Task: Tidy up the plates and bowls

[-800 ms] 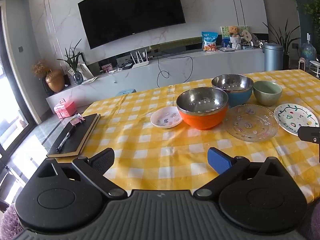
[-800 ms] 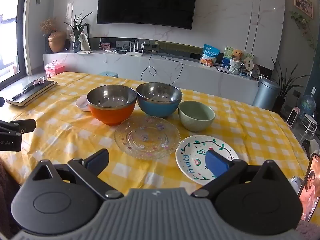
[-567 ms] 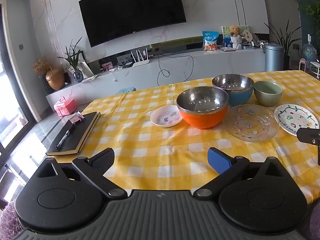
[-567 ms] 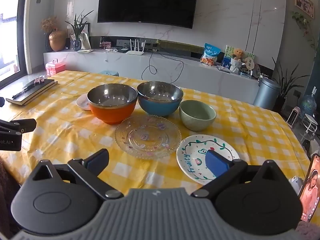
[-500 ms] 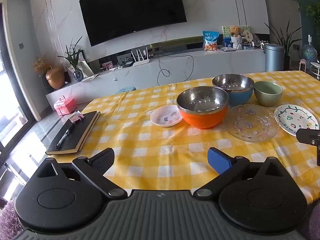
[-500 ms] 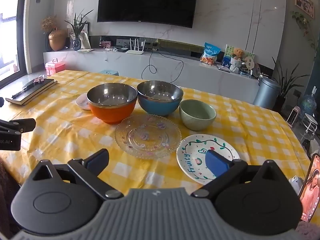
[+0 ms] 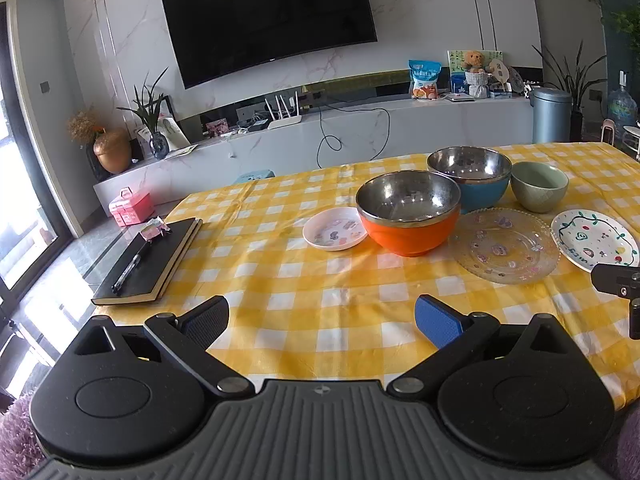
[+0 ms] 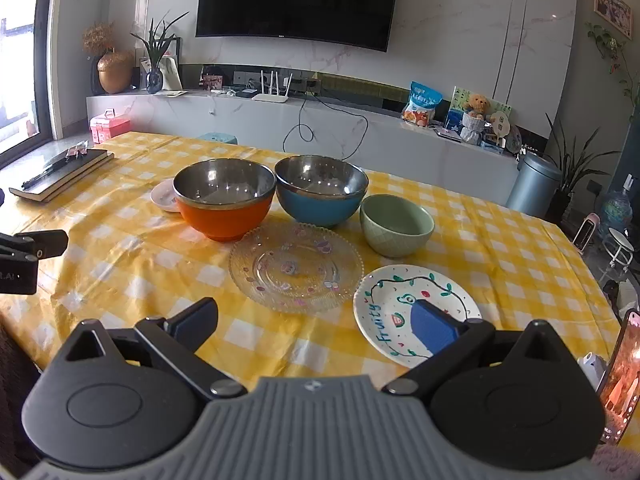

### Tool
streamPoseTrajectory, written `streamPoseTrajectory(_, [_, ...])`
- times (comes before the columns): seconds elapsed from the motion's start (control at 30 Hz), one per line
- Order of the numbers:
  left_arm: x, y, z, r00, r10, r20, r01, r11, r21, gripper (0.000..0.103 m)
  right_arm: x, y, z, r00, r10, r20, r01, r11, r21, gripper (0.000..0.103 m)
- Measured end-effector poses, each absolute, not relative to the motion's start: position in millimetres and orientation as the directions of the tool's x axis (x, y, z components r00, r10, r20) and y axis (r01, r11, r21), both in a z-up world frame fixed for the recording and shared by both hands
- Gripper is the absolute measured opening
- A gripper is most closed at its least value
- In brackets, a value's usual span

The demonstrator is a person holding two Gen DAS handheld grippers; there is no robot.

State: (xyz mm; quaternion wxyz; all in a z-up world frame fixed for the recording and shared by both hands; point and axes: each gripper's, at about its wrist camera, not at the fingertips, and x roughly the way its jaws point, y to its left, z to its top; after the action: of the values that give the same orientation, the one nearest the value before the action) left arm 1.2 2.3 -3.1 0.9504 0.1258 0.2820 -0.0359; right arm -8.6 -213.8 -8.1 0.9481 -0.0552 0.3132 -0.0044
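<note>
On the yellow checked table stand an orange steel bowl (image 7: pixel 408 212) (image 8: pixel 225 199), a blue steel bowl (image 7: pixel 470 178) (image 8: pixel 321 190) and a green ceramic bowl (image 7: pixel 539 186) (image 8: pixel 396 225). A small pink plate (image 7: pixel 335 233) (image 8: pixel 165 197) lies left of the orange bowl. A clear glass plate (image 7: pixel 504 245) (image 8: pixel 296 267) and a white painted plate (image 7: pixel 595 239) (image 8: pixel 390 304) lie in front. My left gripper (image 7: pixel 322 322) is open and empty over the near table. My right gripper (image 8: pixel 316 326) is open and empty, its right finger over the white plate.
A black notebook with a pen (image 7: pixel 150 262) (image 8: pixel 64 174) lies at the table's left edge. A phone (image 8: pixel 622 376) stands at the right edge. Beyond the table are a white TV console (image 7: pixel 320 148) and a grey bin (image 7: pixel 551 114).
Both grippers have barely shifted. The dishes have not moved.
</note>
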Motion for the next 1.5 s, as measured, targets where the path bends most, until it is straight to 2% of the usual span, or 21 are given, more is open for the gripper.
streamPoseTrajectory(1.5, [6.3,0.2,-3.3,0.833,-0.004,-0.554,0.15,0.964,0.219,0.103,-0.2,-210.8,-15.7,0.769,-0.074,-0.634,-0.025,0.989,-0.146,0.1])
